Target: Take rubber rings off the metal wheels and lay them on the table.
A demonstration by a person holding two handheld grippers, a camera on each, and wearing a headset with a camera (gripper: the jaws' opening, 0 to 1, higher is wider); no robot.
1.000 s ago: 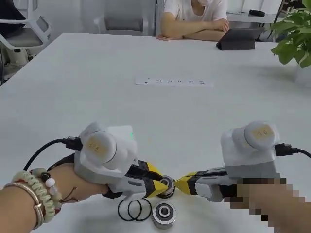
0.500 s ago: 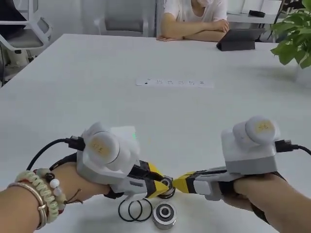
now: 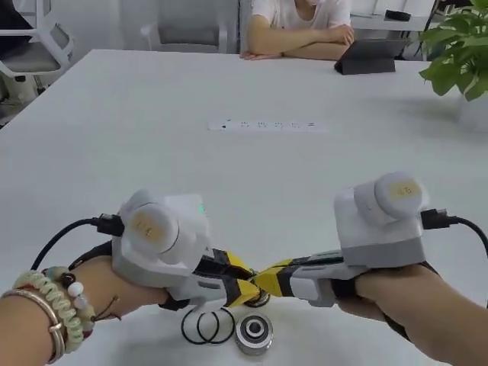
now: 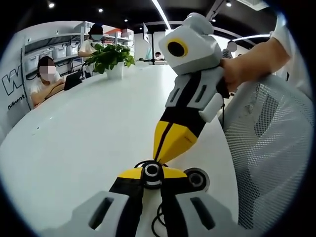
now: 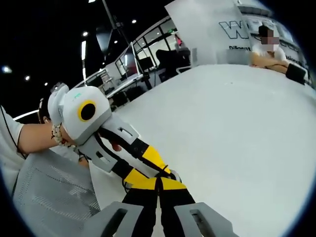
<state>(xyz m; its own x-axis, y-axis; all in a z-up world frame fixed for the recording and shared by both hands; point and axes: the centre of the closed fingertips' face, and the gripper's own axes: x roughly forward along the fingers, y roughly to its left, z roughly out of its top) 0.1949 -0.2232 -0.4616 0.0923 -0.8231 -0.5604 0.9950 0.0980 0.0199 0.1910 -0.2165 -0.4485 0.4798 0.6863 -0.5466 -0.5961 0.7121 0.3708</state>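
Jaws of the left gripper (image 4: 152, 176) pinch one metal wheel (image 4: 151, 170); the right gripper (image 4: 161, 157), tips pressed together, touches its rim. A second wheel (image 3: 254, 334) lies on the table (image 3: 152, 152) at 6 o'clock from them, two rubber rings (image 3: 207, 326) at its 9 o'clock.

The wheel (image 4: 151, 174) clamped in the left gripper (image 3: 245, 290) is mostly hidden in the head view behind both grippers' yellow tips. Whether the right gripper (image 4: 160, 154), its jaws pressed together, pinches a rubber ring there is too small to tell. The top edge cuts off the seated person (image 3: 297, 27) at the far end, and the right edge cuts off the plant (image 3: 457, 53).
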